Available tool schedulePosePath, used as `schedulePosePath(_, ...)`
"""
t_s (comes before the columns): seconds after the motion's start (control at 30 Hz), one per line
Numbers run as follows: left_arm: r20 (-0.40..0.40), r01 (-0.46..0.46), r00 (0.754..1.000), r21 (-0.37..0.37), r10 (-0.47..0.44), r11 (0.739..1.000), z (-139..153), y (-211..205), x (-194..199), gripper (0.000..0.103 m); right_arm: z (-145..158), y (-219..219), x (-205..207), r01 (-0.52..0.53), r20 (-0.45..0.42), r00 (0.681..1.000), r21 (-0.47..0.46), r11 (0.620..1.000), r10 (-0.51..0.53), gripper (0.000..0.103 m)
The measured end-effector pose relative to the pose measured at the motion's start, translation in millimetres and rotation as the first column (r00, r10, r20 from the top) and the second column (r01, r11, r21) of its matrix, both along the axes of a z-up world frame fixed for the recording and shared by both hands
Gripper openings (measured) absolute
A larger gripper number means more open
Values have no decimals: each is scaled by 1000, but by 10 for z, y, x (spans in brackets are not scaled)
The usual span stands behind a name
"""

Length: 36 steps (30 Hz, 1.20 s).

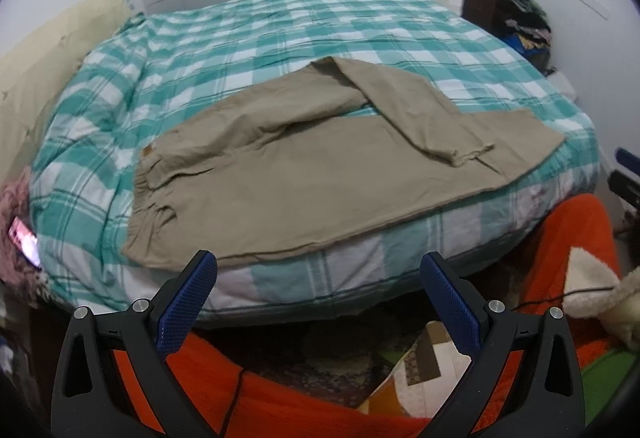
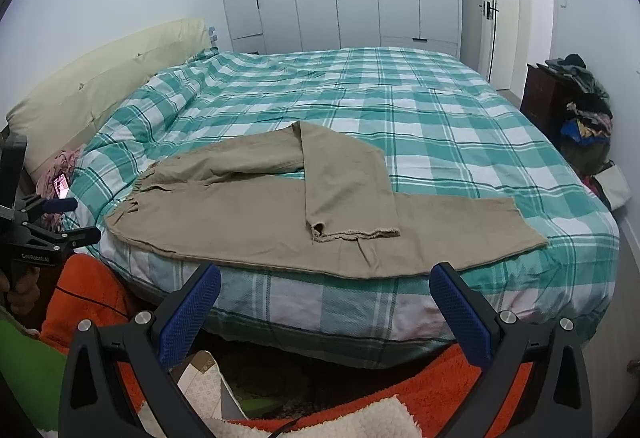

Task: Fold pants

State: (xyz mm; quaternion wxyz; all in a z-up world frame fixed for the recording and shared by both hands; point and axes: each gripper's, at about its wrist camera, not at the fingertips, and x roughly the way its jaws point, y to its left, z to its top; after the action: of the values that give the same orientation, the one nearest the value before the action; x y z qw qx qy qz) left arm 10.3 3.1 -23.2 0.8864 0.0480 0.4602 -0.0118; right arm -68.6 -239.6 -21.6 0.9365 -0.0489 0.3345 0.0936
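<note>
On the checked bed (image 1: 280, 21), near its front edge, lay the khaki pants (image 1: 304, 173), one leg folded across; left gripper (image 1: 318, 302) and right gripper (image 2: 325, 312) fingers stood spread, short of the pants, empty.

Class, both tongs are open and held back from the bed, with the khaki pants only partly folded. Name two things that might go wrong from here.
1. The pants lie along the bed's near edge; a pull toward the holder may drag them off.
2. One leg lies bent across the other; grabbing its frayed hem with the right tongs may also pinch the layer beneath.
</note>
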Motion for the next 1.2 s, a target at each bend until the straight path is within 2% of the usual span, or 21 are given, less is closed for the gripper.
schedulePosePath(0.17,-34,-52,998,-17,51,999,-45,81,50,102,37,-73,2,53,26,998,0,999,-53,103)
schedulePosePath(0.37,-33,-24,999,-48,22,999,-46,48,48,101,55,-157,2,85,32,996,41,996,-86,103)
schedulePosePath(0.47,-56,-21,998,-55,18,998,-80,45,71,101,53,-164,23,84,29,996,63,994,-86,103)
schedulePosePath(0.57,-72,-37,997,-42,34,998,-104,71,90,101,30,-142,16,90,30,995,51,995,-92,103)
schedulePosePath(0.67,-80,-67,995,-69,61,995,-97,152,110,102,10,-129,16,94,28,995,54,994,-95,103)
schedulePosePath(0.77,-75,-88,994,-74,82,993,-86,204,113,102,-21,-128,20,87,18,996,75,993,-89,103)
schedulePosePath(0.87,-57,-70,996,-70,66,995,-71,190,112,102,-66,-101,35,74,-1,997,89,993,-75,103)
schedulePosePath(1.03,2,-12,1000,-67,12,998,-7,126,68,102,-50,3,63,64,-6,998,36,997,-63,103)
schedulePosePath(1.2,22,18,1000,-49,-17,999,5,35,129,102,-52,25,54,48,2,999,11,999,-48,103)
